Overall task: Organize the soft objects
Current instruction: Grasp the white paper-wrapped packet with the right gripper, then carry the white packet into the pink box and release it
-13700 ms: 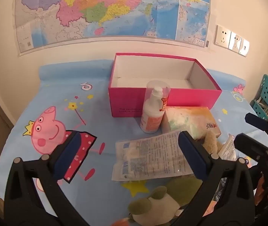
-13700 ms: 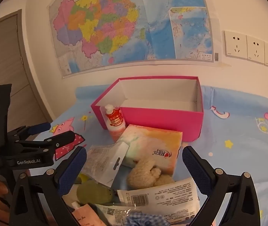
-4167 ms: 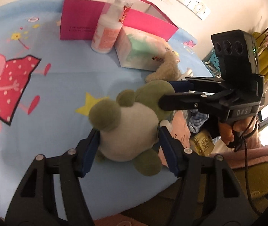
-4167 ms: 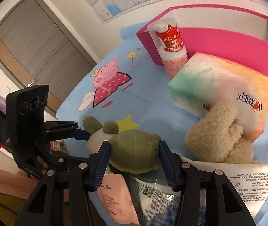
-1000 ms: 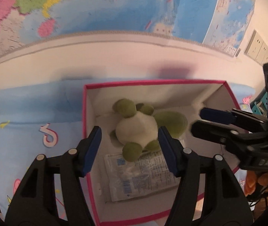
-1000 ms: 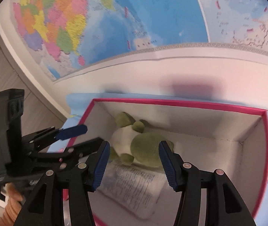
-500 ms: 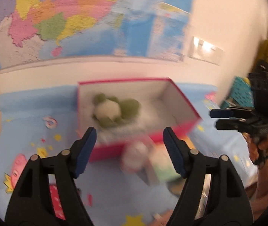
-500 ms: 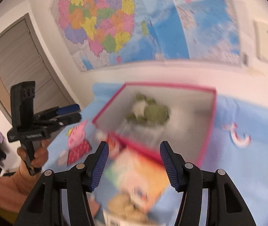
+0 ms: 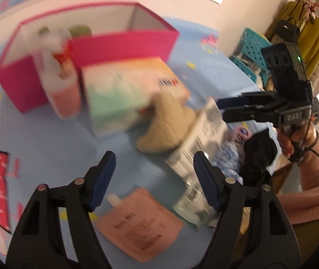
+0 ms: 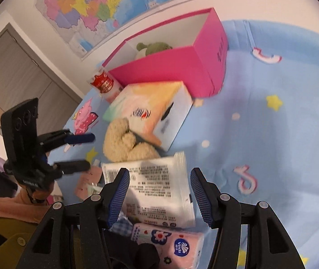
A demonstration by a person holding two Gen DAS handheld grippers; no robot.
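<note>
On my far left the left gripper [image 10: 82, 152] hangs over the near left edge of the blue cartoon tablecloth [image 10: 271, 134], its jaws parted with nothing between them, above a salmon-pink pouch [image 9: 141, 228] lying flat by that edge. Behind it, toward the back edge, I see the pink box [image 10: 177, 67] standing open, with the green plush frog [image 10: 153, 47] resting inside at its left end. Against the box's front wall stands a white bottle with a red label [image 10: 104, 85], and just beside that lies a pastel tissue pack [image 10: 150, 114]. A beige plush toy [image 10: 125, 141] leans on the tissue pack's near side, touching it. Further right and nearer to me, a white wet-wipe packet [image 10: 157, 188] lies partly over a heap at the near edge: a blue checked cloth [image 9: 229, 159], a dark fabric item [image 9: 258, 154] and a pink floral tissue packet [image 10: 172, 244]. My right gripper [image 10: 159, 192] hovers over that white packet, its blue pads [image 10: 119, 195] spread apart on either side and not visibly pressing it; I read it as unclenched and carrying nothing.
</note>
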